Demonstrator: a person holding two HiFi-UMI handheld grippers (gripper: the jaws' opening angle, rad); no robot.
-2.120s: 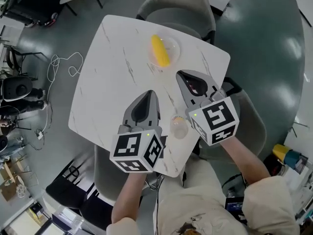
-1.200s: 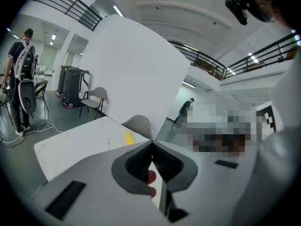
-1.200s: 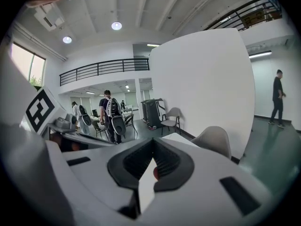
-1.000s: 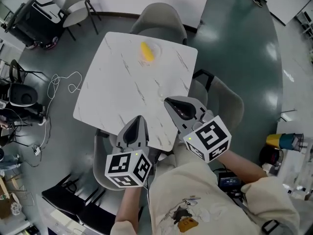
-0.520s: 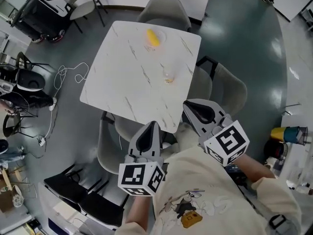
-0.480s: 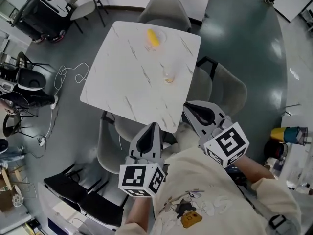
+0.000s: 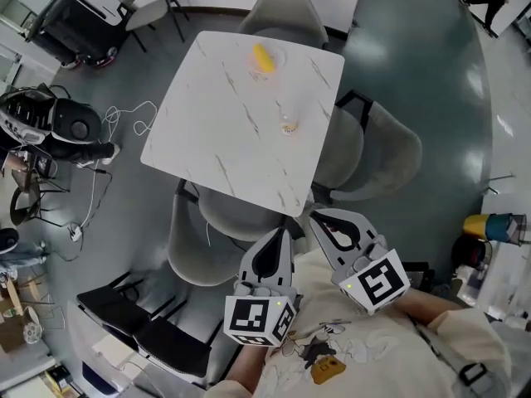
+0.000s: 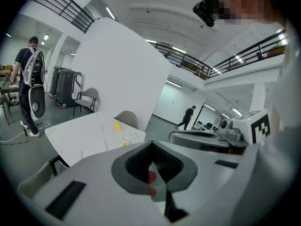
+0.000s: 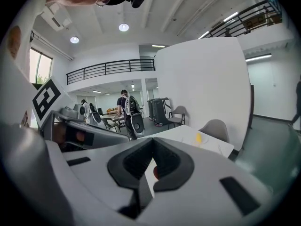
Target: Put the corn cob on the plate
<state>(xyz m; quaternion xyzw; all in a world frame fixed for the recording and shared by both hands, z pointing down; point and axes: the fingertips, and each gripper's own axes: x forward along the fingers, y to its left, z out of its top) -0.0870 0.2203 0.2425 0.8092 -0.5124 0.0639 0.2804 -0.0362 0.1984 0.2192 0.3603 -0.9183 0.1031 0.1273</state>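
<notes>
Task status: we judge the placing done. The corn (image 7: pixel 262 55) lies on the plate (image 7: pixel 278 57), and neither tool is on it.
Left to do: nothing that we can see. At most, a check that the corn rests steady.
Desk (image 7: pixel 224 131): white, marble-veined, with chairs drawn up to its sides.
Corn position: far side of the desk, within the rim of the clear plate, yellow and lying flat.
Other item: a small clear cup (image 7: pixel 288 125) stands mid-desk, nearer to us than the plate and apart from it. We cannot tell what is in it.
Left tool (image 7: pixel 278 243): jaws pressed together with nothing between them. It is held over the person's chest, past the near edge of the desk, touching nothing on it.
Right tool (image 7: pixel 325 225): in its own view the jaws meet at the tip and grip nothing. It sits just beside the left tool, likewise off the desk and well apart from the plate.
Finding: both tools are empty, and the corn needs no support from either.
</notes>
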